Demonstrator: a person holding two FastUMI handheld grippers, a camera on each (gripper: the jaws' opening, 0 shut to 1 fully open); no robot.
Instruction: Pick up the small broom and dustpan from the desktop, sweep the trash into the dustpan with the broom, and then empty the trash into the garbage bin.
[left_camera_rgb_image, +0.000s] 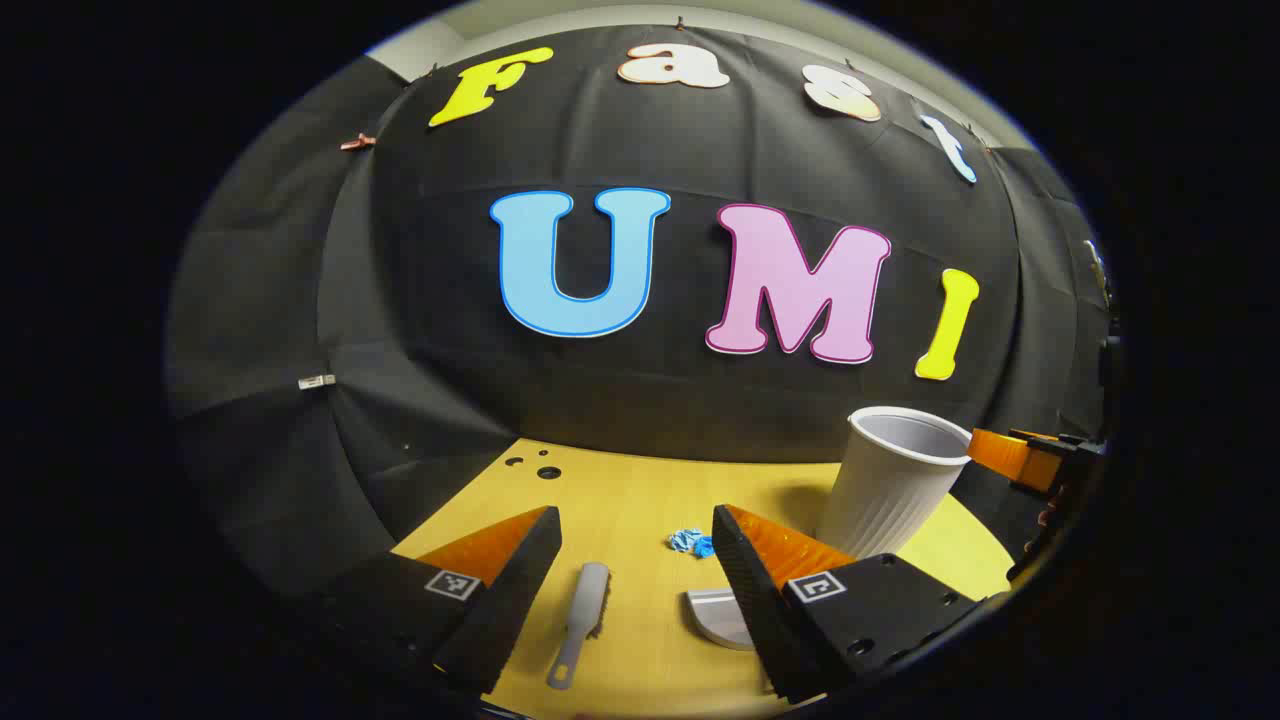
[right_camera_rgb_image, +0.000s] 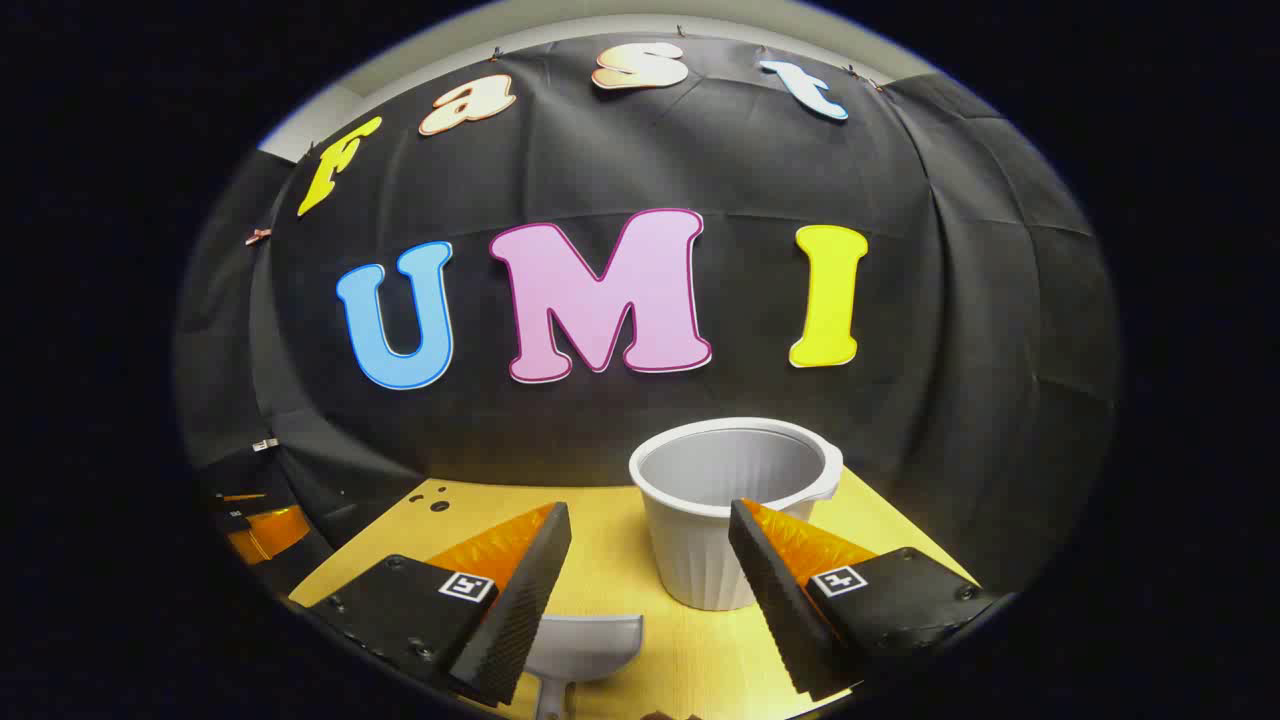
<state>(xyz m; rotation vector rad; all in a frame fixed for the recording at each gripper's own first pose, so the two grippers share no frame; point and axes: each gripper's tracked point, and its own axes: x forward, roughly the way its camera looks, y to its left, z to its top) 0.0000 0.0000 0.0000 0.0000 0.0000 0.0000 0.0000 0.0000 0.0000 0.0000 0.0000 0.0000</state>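
Over the yellow desktop (left_camera_rgb_image: 640, 500), left gripper view first: we hold the left gripper (left_camera_rgb_image: 636, 560) with its jaws spread wide and nothing between them. Taking the white ribbed cup (left_camera_rgb_image: 890, 480) as our landmark (we judge it the garbage bin), the small broom (left_camera_rgb_image: 583, 620) lies flat on the wood well to the cup's left, handle toward us, bristles on its right edge. Trash, a small blue crumpled scrap (left_camera_rgb_image: 690, 543), sits between broom and cup, nearer the cup. A pale curve of the dustpan (left_camera_rgb_image: 715, 615) peeks out near the cup's foot, partly hidden by one finger. Past the cup's far rim we see the other gripper

Right gripper view next: the right gripper (right_camera_rgb_image: 650, 565) hangs parted and empty, the cup (right_camera_rgb_image: 735, 520) close ahead between its fingers. The dustpan (right_camera_rgb_image: 580, 650) lies just before the cup on our near side, scoop toward the cup, handle pointing back at us

Handling, as we judge it: broom and pan look like light, stiff plastic, smooth and possibly slippery. We would pinch each across its narrow handle. The scrap looks featherlight, and the cup may tip if nudged
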